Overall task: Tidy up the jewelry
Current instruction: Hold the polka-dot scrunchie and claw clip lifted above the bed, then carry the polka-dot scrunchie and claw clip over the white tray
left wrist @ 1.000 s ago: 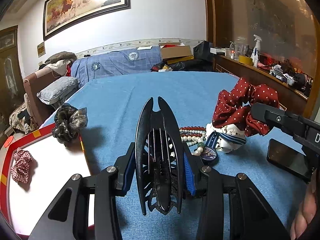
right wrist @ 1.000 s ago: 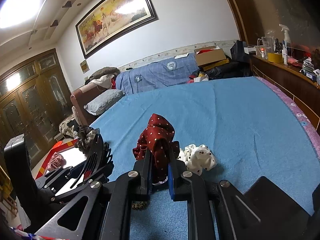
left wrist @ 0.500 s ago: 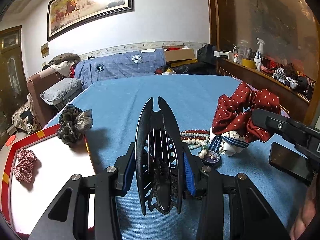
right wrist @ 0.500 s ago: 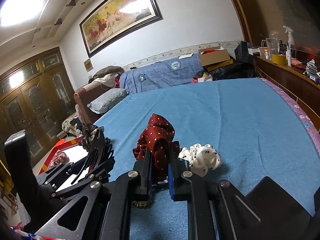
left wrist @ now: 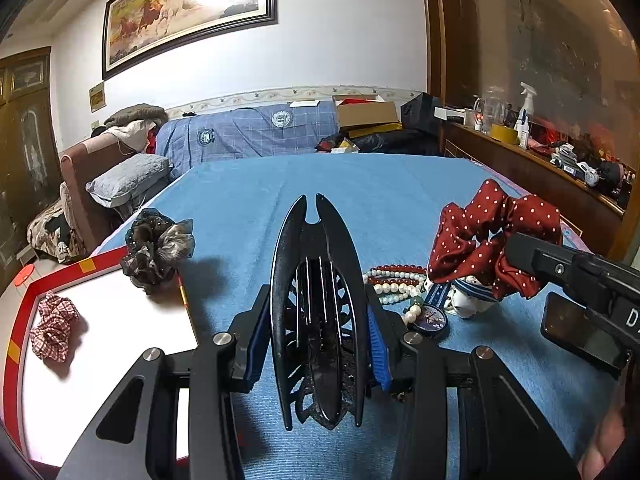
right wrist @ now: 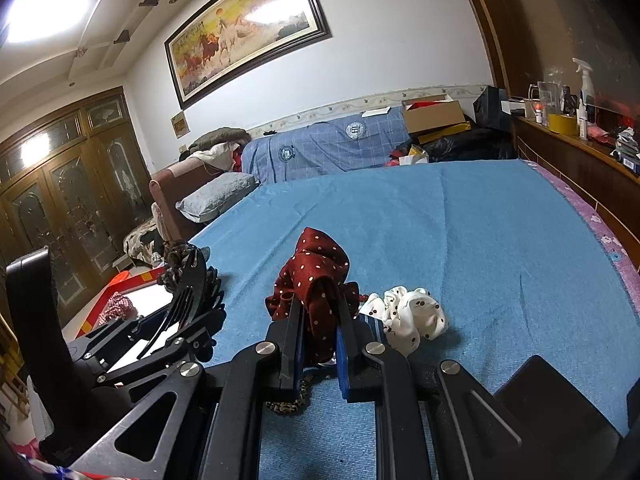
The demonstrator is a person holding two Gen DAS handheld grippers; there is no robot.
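The black hair claw clip (left wrist: 318, 308) stands upright, pinched between our left gripper's (left wrist: 318, 332) blue pads above the blue bedspread (left wrist: 360, 188); our right gripper (right wrist: 318, 328), to the right of the clip, is clamped on the red polka-dot scrunchie (right wrist: 316, 276), lifted off the bedspread; below the scrunchie lie bead bracelets (left wrist: 394, 280); left of the clip sits the white tray (left wrist: 104, 320), holding a brown scrunchie (left wrist: 156, 248) and a red checked scrunchie (left wrist: 54, 326).
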